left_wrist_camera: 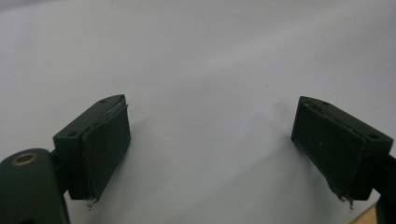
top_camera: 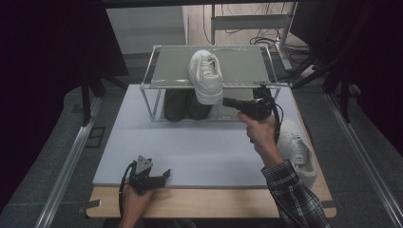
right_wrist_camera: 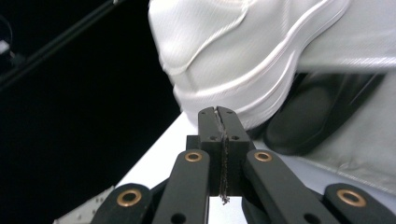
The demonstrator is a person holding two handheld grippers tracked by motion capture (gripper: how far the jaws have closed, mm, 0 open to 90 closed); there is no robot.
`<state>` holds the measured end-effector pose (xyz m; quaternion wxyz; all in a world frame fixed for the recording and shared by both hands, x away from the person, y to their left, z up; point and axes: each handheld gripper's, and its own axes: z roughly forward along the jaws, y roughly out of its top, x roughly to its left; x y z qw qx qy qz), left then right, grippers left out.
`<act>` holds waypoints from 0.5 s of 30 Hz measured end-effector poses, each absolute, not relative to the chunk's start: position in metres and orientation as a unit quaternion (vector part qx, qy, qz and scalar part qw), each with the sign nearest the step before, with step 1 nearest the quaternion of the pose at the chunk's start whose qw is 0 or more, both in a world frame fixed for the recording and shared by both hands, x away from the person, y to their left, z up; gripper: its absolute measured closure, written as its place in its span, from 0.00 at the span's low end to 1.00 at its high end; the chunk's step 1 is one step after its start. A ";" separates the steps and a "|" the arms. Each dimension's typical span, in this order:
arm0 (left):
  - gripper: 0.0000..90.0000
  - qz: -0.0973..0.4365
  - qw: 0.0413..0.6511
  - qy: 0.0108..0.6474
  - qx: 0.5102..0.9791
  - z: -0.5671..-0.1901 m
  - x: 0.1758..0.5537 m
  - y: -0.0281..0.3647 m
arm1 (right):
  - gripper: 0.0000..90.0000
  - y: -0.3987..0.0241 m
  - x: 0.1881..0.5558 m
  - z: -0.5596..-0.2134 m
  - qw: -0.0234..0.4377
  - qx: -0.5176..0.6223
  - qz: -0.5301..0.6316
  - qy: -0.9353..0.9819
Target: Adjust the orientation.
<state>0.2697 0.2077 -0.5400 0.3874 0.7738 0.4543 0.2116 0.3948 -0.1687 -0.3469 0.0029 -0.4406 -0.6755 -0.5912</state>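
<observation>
A white sneaker [top_camera: 206, 76] lies on the top shelf of a small metal rack [top_camera: 161, 66], its heel overhanging the front rail. My right gripper [top_camera: 227, 101] points at that heel from the right, its jaws pressed together with nothing between them. In the right gripper view the right gripper [right_wrist_camera: 219, 112] sits just short of the white sneaker [right_wrist_camera: 233, 51], whose heel looms above the tips. A second white sneaker [top_camera: 297, 149] rests on the table at the right, beside the right forearm. My left gripper [top_camera: 164, 173] rests open near the front edge; its pads [left_wrist_camera: 105, 140] stand wide apart over bare white board.
Dark shoes [top_camera: 185, 105] stand on the rack's lower level, seen as a black shoe [right_wrist_camera: 313, 116] past the right gripper's tips. The white board [top_camera: 190, 142] covers most of the wooden table. Metal rails run along both sides of the table.
</observation>
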 end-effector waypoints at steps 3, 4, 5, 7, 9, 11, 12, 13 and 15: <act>0.13 0.212 0.388 0.454 0.773 -0.540 0.270 0.208 | 1.00 -0.162 0.392 -0.353 0.008 -0.437 -0.584 -0.684; 0.13 0.212 0.388 0.454 0.773 -0.540 0.270 0.208 | 1.00 -0.160 0.392 -0.354 0.008 -0.436 -0.581 -0.687; 0.13 0.212 0.388 0.454 0.773 -0.540 0.270 0.208 | 1.00 -0.159 0.393 -0.356 0.007 -0.435 -0.579 -0.689; 0.13 0.212 0.388 0.454 0.773 -0.540 0.270 0.208 | 1.00 -0.156 0.395 -0.358 0.009 -0.437 -0.577 -0.690; 0.13 0.212 0.388 0.454 0.773 -0.540 0.270 0.208 | 1.00 -0.154 0.397 -0.360 0.012 -0.438 -0.576 -0.690; 0.13 0.212 0.389 0.454 0.773 -0.540 0.270 0.208 | 1.00 -0.151 0.398 -0.362 0.013 -0.438 -0.577 -0.690; 0.13 0.212 0.389 0.454 0.773 -0.540 0.270 0.208 | 1.00 -0.150 0.399 -0.363 0.013 -0.439 -0.577 -0.689; 0.13 0.212 0.389 0.454 0.773 -0.540 0.270 0.208 | 1.00 -0.149 0.400 -0.363 0.014 -0.440 -0.576 -0.689; 0.13 0.212 0.389 0.454 0.773 -0.540 0.270 0.208 | 1.00 -0.147 0.402 -0.364 0.014 -0.441 -0.576 -0.688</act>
